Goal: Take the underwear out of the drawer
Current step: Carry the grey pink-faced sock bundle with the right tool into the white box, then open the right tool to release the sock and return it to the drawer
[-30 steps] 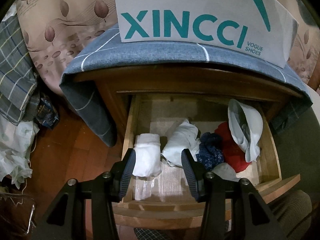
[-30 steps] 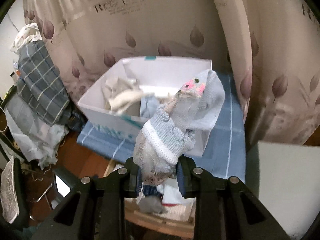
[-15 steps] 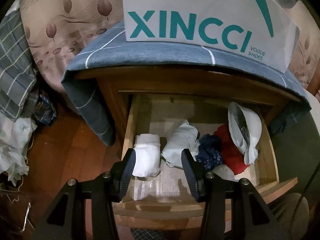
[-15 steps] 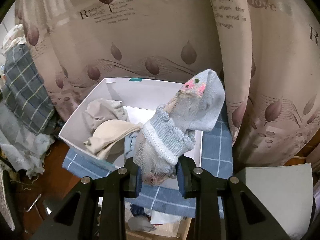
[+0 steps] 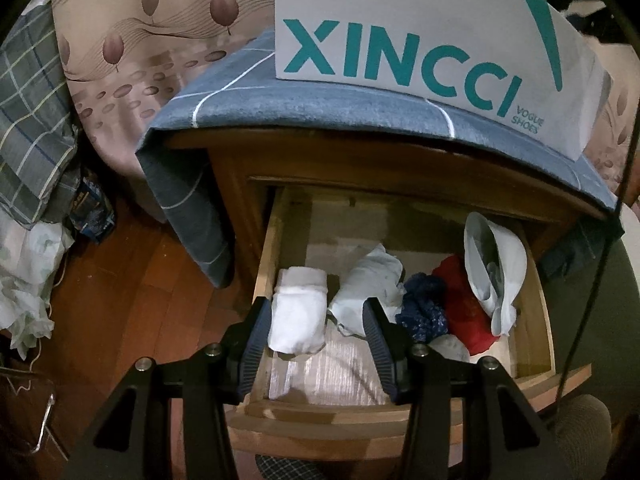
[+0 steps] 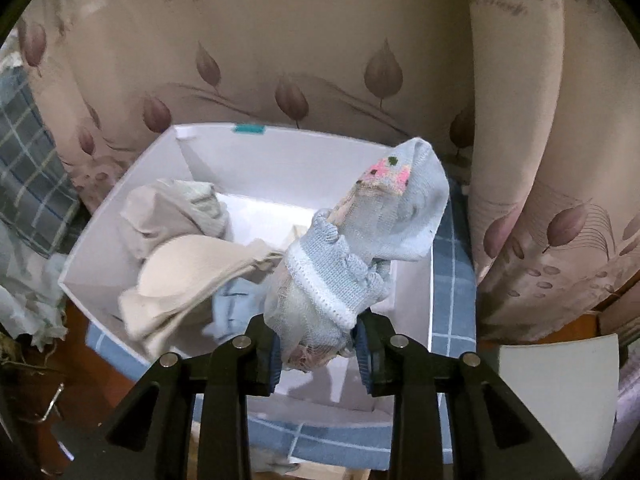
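Observation:
In the left wrist view the wooden drawer (image 5: 538,312) stands open. It holds a rolled white garment (image 5: 298,316), a crumpled white one (image 5: 372,280), a navy one (image 5: 424,304), a red one (image 5: 460,300) and a pale blue one (image 5: 492,268). My left gripper (image 5: 316,332) is open above the drawer's front left, its fingers either side of the rolled white garment. My right gripper (image 6: 318,346) is shut on a light blue knit garment (image 6: 360,248) and holds it over the white shoebox (image 6: 276,160).
The white XINCCI shoebox (image 5: 420,52) stands on a blue checked cloth (image 5: 320,104) on the nightstand. It holds beige garments (image 6: 184,248). A leaf-print curtain (image 6: 320,40) hangs behind. Plaid fabric (image 5: 28,132) and clutter lie on the wooden floor (image 5: 120,300) at the left.
My right gripper has carried the light blue garment up and forward until it is over the shoebox. My left gripper has stayed over the drawer, shifting only slightly.

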Demonstrator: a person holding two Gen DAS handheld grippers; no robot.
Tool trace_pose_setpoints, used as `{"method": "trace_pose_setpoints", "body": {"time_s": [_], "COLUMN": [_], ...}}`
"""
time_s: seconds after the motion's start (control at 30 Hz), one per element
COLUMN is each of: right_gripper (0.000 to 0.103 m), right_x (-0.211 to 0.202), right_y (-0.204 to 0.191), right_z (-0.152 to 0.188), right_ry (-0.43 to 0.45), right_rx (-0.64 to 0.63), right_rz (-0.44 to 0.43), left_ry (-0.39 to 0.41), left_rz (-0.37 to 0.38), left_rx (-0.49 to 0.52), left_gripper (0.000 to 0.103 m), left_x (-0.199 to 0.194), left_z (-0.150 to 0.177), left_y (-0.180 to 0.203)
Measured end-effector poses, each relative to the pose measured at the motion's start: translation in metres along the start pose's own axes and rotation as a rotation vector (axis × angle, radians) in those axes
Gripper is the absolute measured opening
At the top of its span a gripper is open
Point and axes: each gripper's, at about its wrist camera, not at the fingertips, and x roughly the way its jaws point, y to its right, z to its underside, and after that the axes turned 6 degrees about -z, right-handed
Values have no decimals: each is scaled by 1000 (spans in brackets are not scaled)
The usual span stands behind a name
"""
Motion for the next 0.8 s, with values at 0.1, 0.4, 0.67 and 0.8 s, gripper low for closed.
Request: {"method": "trace_pose_setpoints", "body": {"time_s": [0.1, 0.4, 0.67, 0.8], "right_gripper": [31, 59, 63, 64], "right_x": [12, 13, -25, -43], "right_y": [1, 6, -1, -11], "right_z": [3, 10, 19, 45], "right_ry": [-32, -17, 19, 0], "right_rx": [-5, 9, 8, -44], "right_rz": [14, 3, -48, -72], "left_ry": [-2, -3, -13, -17], "left_rz": [2, -3, -4, -4], "left_rx": [4, 4, 4, 1], "left_gripper": [49, 49, 49, 49], "left_x": [0, 0, 0, 2], "left_z": [0, 1, -1, -2], "left_y": [0, 0, 0, 0]}}
